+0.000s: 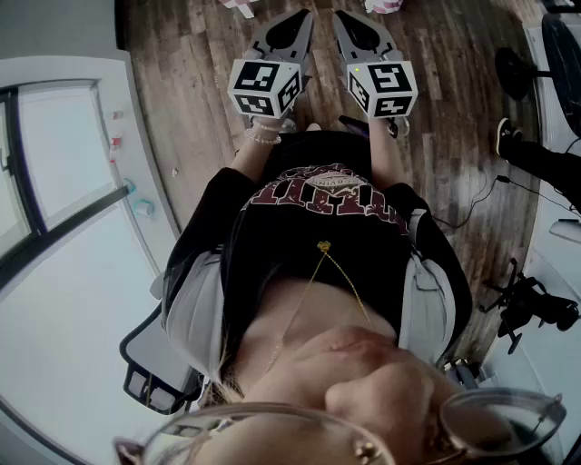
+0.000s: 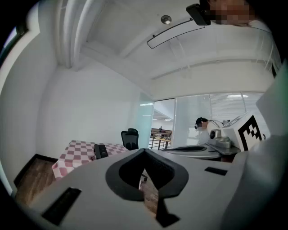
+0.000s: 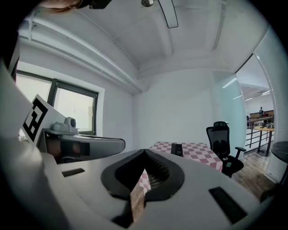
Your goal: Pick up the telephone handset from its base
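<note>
No readable words: illegible lettering on the shirt (image 1: 331,195), square markers on cubes (image 1: 265,88) of left tool (image 1: 300,16) and right tool (image 1: 347,18).

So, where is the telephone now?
In the right gripper view the telephone stands on the checkered table across the room, just left of the black office chair.

Telephone (image 3: 176,149): small dark block near the middle of the checked table (image 3: 202,155); too small to separate handset from base. Pink-and-white scraps (image 1: 238,6) in the head view are cut by the top edge, unidentifiable.
</note>
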Tool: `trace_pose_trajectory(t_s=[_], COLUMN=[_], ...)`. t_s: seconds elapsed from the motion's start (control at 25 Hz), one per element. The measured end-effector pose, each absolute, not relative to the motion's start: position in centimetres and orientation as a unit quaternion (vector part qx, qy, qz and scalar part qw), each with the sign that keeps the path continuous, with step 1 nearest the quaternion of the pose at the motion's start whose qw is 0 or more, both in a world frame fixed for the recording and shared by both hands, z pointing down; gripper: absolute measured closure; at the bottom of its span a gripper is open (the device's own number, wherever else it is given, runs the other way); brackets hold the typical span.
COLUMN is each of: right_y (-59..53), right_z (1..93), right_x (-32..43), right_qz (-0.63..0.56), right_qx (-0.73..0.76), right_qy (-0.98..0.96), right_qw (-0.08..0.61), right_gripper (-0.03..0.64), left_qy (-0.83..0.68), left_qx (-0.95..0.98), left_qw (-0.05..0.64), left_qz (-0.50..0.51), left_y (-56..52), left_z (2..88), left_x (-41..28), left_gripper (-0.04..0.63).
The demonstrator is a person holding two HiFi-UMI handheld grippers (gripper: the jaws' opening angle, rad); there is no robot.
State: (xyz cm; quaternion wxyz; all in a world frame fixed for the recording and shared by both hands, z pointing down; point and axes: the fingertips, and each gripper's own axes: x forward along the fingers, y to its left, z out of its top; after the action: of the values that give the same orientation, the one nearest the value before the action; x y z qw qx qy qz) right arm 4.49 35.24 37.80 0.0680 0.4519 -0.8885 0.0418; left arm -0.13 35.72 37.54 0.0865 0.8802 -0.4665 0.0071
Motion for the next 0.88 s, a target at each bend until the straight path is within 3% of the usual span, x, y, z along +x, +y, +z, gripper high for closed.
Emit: trace_pose_trajectory(t_s=[0.88], right_y=[27.2], right_z=[39.1], right_x=[-0.8], right_qz=[0.062], right_qx=[0.459], right_qy=[-0.883], right_qw=[0.072], right_gripper=[0.597], left_qy=[-0.434], left_qx=[0.894], left_qw=[0.111], left_qz=[0.015], left_y=[27.0], left_z=[39.4], left_x=[-5.2], left_gripper=[0.584])
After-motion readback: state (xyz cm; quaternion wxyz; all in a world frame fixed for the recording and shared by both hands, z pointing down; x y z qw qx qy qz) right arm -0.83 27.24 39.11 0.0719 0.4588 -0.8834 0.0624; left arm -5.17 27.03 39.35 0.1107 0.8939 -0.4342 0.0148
